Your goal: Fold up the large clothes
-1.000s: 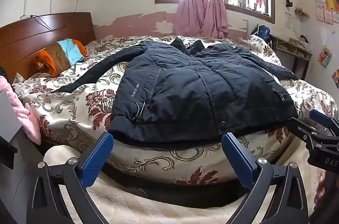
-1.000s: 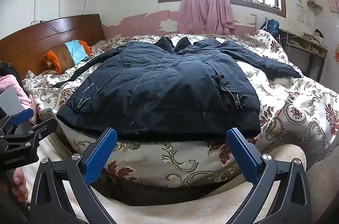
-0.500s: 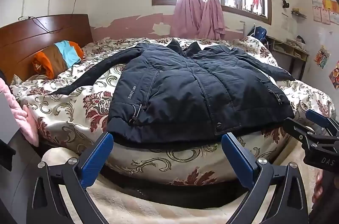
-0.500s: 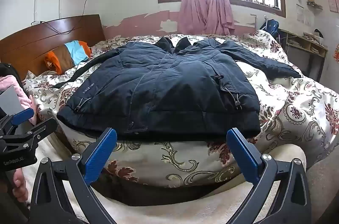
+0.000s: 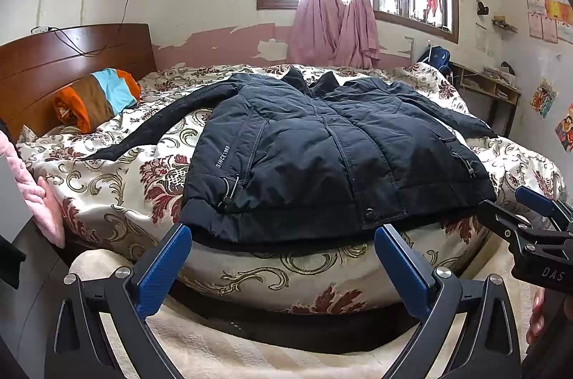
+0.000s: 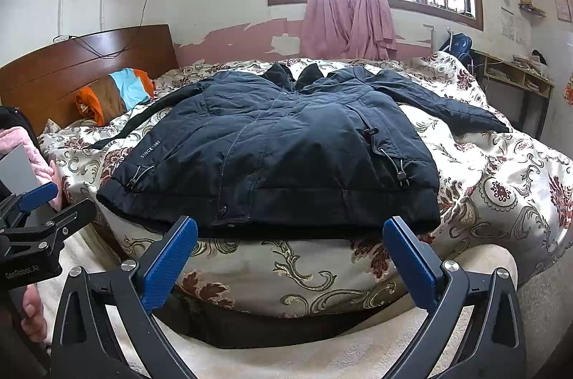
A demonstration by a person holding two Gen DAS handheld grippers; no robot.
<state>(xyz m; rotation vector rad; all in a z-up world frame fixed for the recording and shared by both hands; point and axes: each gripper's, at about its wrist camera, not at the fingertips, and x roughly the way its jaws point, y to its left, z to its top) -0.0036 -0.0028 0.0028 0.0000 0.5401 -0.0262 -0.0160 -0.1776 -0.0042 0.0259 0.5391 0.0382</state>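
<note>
Left wrist view shows navy padded jacket [image 5: 322, 157] spread flat, front up, on floral bedspread [image 5: 118, 178], hem at near edge, both sleeves stretched outward. Left gripper [image 5: 283, 257] and right gripper [image 6: 290, 246] hover before hem, jaws wide apart, holding nothing. Best probably to pinch one sleeve cuff [image 6: 494, 124] and fold it across chest, keeping padding smooth.

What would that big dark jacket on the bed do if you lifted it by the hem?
The jacket looks padded and quilted, so it would probably sag in soft, bulky folds rather than hold its shape. Its spread sleeves would likely trail behind. The smooth shell may slip somewhat.
</note>
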